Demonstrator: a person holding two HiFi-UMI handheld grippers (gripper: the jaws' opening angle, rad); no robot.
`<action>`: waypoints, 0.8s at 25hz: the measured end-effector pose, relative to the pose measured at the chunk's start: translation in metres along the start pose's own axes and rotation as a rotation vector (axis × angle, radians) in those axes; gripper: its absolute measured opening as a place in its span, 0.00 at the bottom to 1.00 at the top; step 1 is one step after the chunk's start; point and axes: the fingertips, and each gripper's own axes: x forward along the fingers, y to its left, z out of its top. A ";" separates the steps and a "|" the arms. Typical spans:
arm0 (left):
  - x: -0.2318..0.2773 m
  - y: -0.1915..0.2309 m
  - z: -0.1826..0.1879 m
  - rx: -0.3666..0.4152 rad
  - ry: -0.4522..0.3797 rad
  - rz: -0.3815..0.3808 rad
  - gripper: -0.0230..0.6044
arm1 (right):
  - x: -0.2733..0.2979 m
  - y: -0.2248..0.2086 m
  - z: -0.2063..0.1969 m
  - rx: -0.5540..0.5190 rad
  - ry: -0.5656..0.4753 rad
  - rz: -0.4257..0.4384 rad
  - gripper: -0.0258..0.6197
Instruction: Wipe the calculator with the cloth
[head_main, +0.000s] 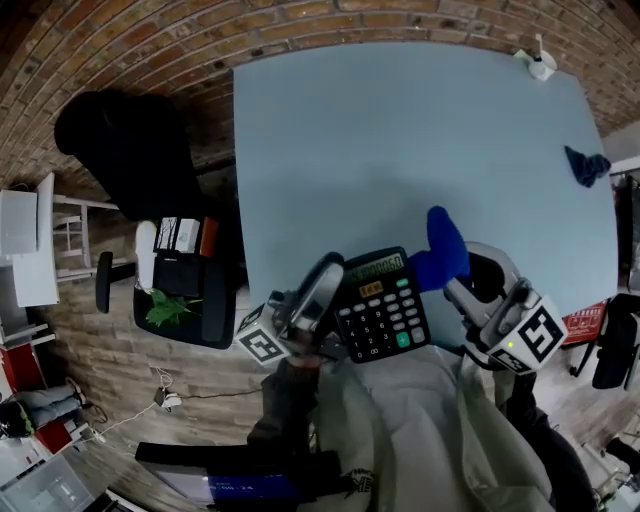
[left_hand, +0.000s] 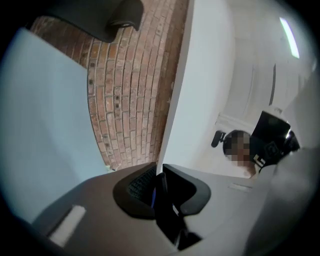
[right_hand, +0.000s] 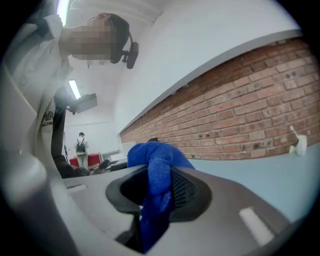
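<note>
Both finger sets pinching: left gripper (left_hand: 157, 186) calculator (head_main: 380, 305), right gripper (right_hand: 159, 189) cloth (right_hand: 156, 159); keypad (head_main: 383, 322) head-view only.

The person is wearing a pale grey top (head_main: 400, 430) with dark sleeves (head_main: 283, 405). The left gripper (head_main: 335, 272) and the right gripper (head_main: 455, 285) are showing grey moulded bodies, black ribbed jaw pads (right_hand: 185, 192), and white cubes (head_main: 262, 338) bearing black square markers.

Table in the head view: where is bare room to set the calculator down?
The table is bare across its middle and left side, from the far edge to the calculator. Crowded: the near edge, around the calculator and the cloth. A dark rag lies at the right edge.
</note>
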 end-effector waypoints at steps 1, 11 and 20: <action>-0.001 0.004 0.000 0.049 0.034 0.043 0.08 | 0.000 0.002 0.001 -0.047 0.035 0.001 0.21; 0.011 0.015 -0.006 0.266 0.120 0.292 0.09 | 0.055 0.092 -0.037 -0.611 0.451 0.138 0.21; 0.017 -0.003 -0.013 0.239 0.117 0.212 0.09 | 0.038 0.044 -0.027 -0.564 0.430 -0.008 0.21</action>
